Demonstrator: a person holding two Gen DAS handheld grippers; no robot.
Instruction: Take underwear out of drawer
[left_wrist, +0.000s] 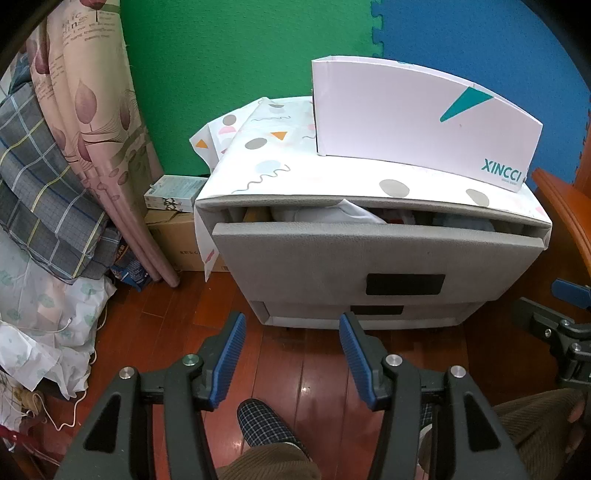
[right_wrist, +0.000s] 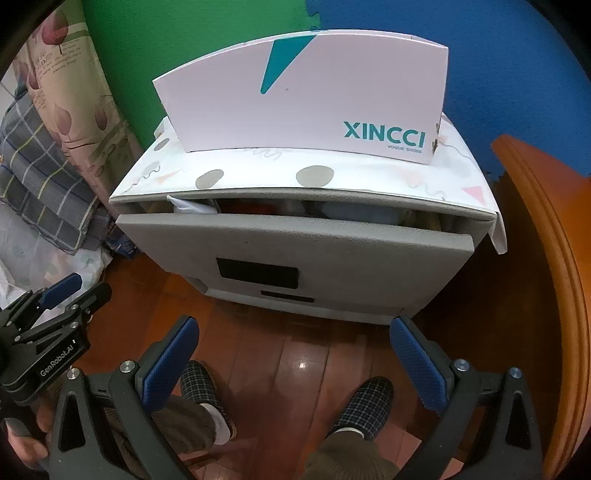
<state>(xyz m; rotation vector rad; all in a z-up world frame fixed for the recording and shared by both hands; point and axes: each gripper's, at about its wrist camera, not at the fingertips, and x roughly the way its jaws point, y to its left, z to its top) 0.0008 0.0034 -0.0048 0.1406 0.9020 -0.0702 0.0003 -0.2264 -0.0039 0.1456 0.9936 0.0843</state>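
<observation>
Before the grey cabinet (left_wrist: 373, 266), top drawer (right_wrist: 295, 243) pulled out a little, gap along its upper edge showing white and pale blue cloth (left_wrist: 343, 216) inside; underwear not told apart from the rest. Left gripper (left_wrist: 291, 354) held low over the wooden floor (left_wrist: 303, 373), jaws spread, nothing between. Right gripper (right_wrist: 295, 362) likewise spread wide and empty, well short of the drawer front. Open floor between grippers and cabinet, save for two checked slippers (right_wrist: 365, 402). Hemmed in on the right by an orange wooden edge (right_wrist: 546, 258), on the left by stacked bedding (left_wrist: 44, 177). On top, a white XINCCI shoe box (right_wrist: 306, 99) over patterned paper (left_wrist: 266, 162). Behind, green and blue foam wall (left_wrist: 229, 66).
</observation>
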